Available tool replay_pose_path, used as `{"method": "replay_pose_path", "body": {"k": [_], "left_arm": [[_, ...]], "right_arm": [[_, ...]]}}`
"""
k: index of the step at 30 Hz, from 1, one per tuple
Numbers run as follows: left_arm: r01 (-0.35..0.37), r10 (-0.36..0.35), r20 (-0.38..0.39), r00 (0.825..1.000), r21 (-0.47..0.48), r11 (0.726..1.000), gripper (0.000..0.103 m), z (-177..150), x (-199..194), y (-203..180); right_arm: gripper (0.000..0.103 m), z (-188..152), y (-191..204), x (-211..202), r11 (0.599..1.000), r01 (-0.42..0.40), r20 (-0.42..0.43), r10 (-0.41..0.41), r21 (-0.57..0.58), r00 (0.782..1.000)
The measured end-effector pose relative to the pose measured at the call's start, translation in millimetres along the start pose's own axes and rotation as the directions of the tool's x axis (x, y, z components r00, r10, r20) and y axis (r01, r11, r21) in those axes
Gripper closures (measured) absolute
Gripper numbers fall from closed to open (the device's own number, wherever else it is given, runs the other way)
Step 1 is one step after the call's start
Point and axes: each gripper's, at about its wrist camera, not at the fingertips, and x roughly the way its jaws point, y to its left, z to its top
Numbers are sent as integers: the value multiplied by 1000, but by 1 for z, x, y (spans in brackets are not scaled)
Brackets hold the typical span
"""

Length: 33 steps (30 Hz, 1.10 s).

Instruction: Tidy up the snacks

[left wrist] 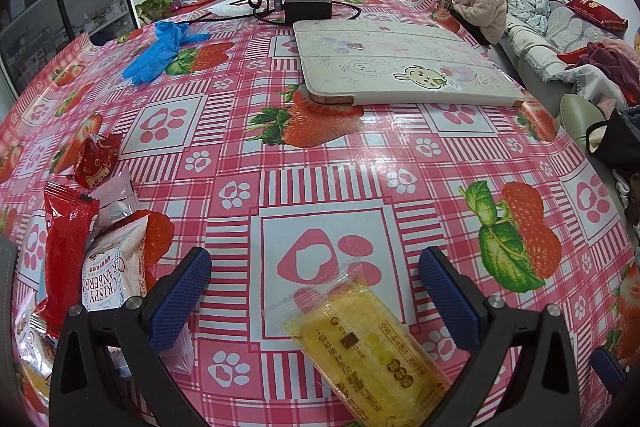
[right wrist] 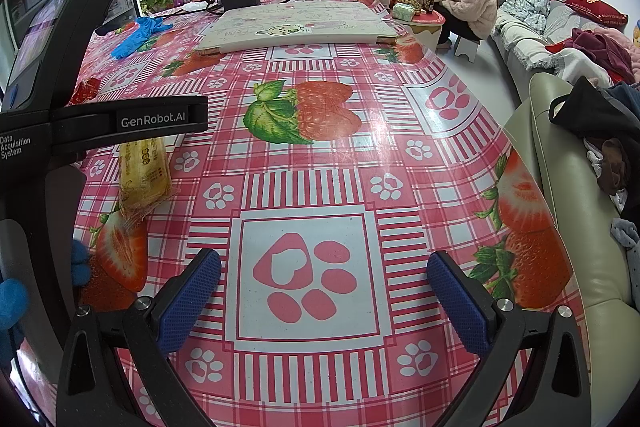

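Your left gripper (left wrist: 316, 283) hangs over the bench (left wrist: 320, 155) with its jaws spread wide, and the flat yellow cake in its clear wrapper (left wrist: 356, 339) lies right between them at the lower centre of the left wrist view. The pads are not pressing on it; it rests loose on the pink strawberry-print cloth.

At the lower left of that same view sits your pile: a long red sachet (left wrist: 66, 247), a white cranberry crisp packet (left wrist: 114, 275), a small red foil packet (left wrist: 94, 159) just above them, and a pale pink pouch (left wrist: 116, 191) tucked between. They overlap in a heap, near each other but in no clear order.

Your right gripper (right wrist: 324, 287) is also spread wide, with nothing but a paw-print square of cloth between its jaws. In its view the yellow cake shows at mid left, partly behind the left gripper's black body.

So by my read you are early: most snacks are bunched at one side, the yellow one lies well apart, and it looks like the next to be gathered. No tray or box for the snacks is in view.
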Motion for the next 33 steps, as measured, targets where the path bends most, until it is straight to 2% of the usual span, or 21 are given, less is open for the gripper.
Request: {"method": "replay_pose_path", "body": {"k": [7,11,14,16,17,21,24,27,29,33], "left_arm": [[1,-1,-2,1000,7,1000,0,0,0,0],[27,-25,-42,999,36,999,0,-1,-3,2],[52,-52,-78,996,-3,999,0,-4,-14,10],[94,-95,-64,993,-9,995,0,-7,-32,16],[97,-97,-32,995,-1,995,0,-9,-46,21],[50,-56,81,995,78,996,0,-19,-87,42],[12,-24,115,993,105,994,0,-31,-106,77],[-42,35,75,997,90,995,0,-51,-105,121],[-46,45,20,999,94,995,0,-67,-98,142],[-55,58,-20,998,133,990,0,-86,-92,150]], "right_arm": [[0,0,0,0,1000,0,0,0,0,1000],[0,0,0,0,1000,0,0,0,0,1000],[0,0,0,0,1000,0,0,0,0,1000],[0,0,0,0,1000,0,0,0,0,1000],[0,0,0,0,1000,0,0,0,0,1000],[0,0,0,0,1000,0,0,0,0,1000],[0,0,0,0,1000,0,0,0,0,1000],[0,0,0,0,1000,0,0,0,0,1000],[0,0,0,0,1000,0,0,0,0,1000],[0,0,0,0,1000,0,0,0,0,1000]]}}
